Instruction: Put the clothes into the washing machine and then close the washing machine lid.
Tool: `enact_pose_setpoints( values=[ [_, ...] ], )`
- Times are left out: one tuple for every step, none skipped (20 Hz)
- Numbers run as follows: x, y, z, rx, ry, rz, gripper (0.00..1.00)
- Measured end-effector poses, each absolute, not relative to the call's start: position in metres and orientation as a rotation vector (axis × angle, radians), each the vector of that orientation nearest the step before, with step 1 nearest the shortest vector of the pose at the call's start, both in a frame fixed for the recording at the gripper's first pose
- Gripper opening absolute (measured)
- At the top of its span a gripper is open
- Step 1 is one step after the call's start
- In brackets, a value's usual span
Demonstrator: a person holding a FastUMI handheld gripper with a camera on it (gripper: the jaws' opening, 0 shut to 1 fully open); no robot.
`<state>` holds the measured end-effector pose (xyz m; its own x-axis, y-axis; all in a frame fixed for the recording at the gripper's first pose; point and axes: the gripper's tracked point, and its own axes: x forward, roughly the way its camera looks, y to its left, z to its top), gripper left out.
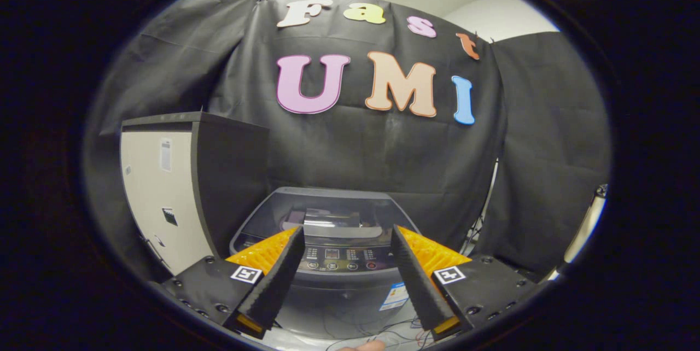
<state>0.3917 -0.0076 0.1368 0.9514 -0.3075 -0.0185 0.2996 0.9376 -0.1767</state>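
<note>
fingers empty, washer dead ahead

the fingers [345,280] stand wide apart, holding nothing. just beyond and between them sits the washing machine [333,263], control panel nearest, its lid [328,214] apparently down. clothes i cannot make out; cabinet [180,187] stands beside it.

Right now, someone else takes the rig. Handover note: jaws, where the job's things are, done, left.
Gripper: jaws open, nothing between them, held above and in front of the washing machine.
Washing machine: straight ahead beyond the fingertips, its control panel in the gap between the fingers. The lid looks down; whether it is fully shut I cannot tell.
Cabinet: stands to the left of the machine.
Loose cables lie on the floor in front of the machine.
Done: cannot tell; I cannot make out the clothes from here.
Left: find the clothes, load them, close the lid.
</note>
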Motion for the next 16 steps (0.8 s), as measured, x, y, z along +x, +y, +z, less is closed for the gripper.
enact_pose_setpoints(
  values=[
    [0.389,-0.013,0.138,-0.185,0.033,-0.329,0.98],
    [0.387,-0.018,0.14,-0.188,0.018,-0.352,0.98],
    [0.388,-0.021,0.14,-0.183,0.013,-0.365,0.98],
    [0.388,-0.022,0.139,-0.174,0.01,-0.37,0.98],
    [0.388,-0.021,0.136,-0.17,0.008,-0.381,0.98],
    [0.387,-0.021,0.134,-0.176,0.02,-0.394,0.97],
    [0.386,-0.021,0.129,-0.186,0.036,-0.395,0.97],
    [0.385,-0.017,0.127,-0.195,0.046,-0.383,0.97],
    [0.388,-0.013,0.125,-0.2,0.058,-0.368,0.97],
    [0.389,-0.01,0.122,-0.195,0.067,-0.354,0.97],
    [0.392,-0.005,0.119,-0.181,0.072,-0.332,0.96],
    [0.394,0.001,0.117,-0.162,0.075,-0.306,0.96],
    [0.398,0.008,0.115,-0.139,0.074,-0.279,0.96],
    [0.4,0.015,0.115,-0.113,0.065,-0.249,0.96],
    [0.404,0.021,0.117,-0.084,0.043,-0.222,0.96],
    [0.407,0.026,0.12,-0.057,0.022,-0.199,0.96]
  ],
)
